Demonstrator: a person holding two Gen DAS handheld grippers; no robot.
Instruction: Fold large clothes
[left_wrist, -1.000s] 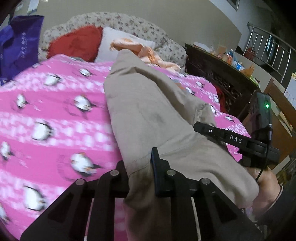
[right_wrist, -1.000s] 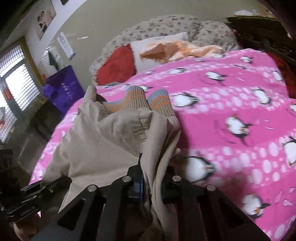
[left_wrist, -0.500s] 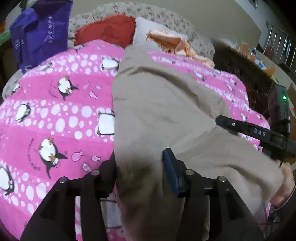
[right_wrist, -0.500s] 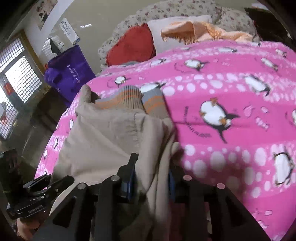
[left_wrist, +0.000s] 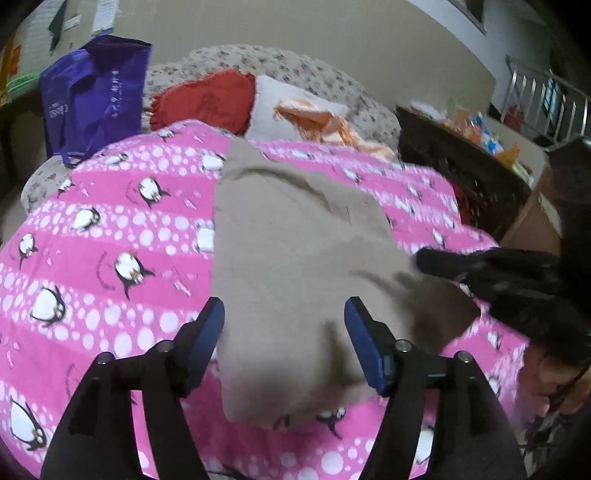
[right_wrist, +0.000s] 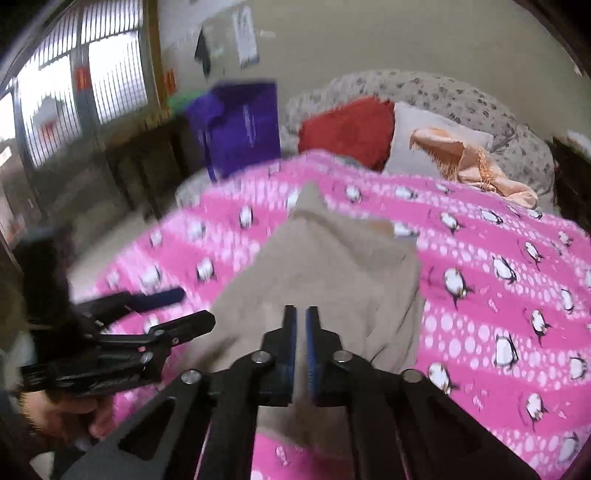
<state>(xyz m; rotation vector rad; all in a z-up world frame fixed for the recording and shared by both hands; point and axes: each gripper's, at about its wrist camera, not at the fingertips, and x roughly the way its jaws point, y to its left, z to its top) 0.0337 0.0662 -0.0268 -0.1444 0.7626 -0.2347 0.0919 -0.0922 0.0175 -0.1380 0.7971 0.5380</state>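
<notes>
The folded beige garment (left_wrist: 295, 258) is laid lengthwise on the pink penguin blanket (left_wrist: 110, 258), its far end pointed toward the red cushion (left_wrist: 207, 99). The left gripper (left_wrist: 284, 314) is held with jaws that have just been opening, spread apart over the cloth's near end, which appears to lie free of the pads through the blur. The right gripper (right_wrist: 301, 321) is seen above the garment with jaws brought together, nothing between them.

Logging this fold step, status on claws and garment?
Left claw open, jaws just opening. Right claw shut, empty. Beige trousers released on pink blanket. Nothing obstructing.
</notes>
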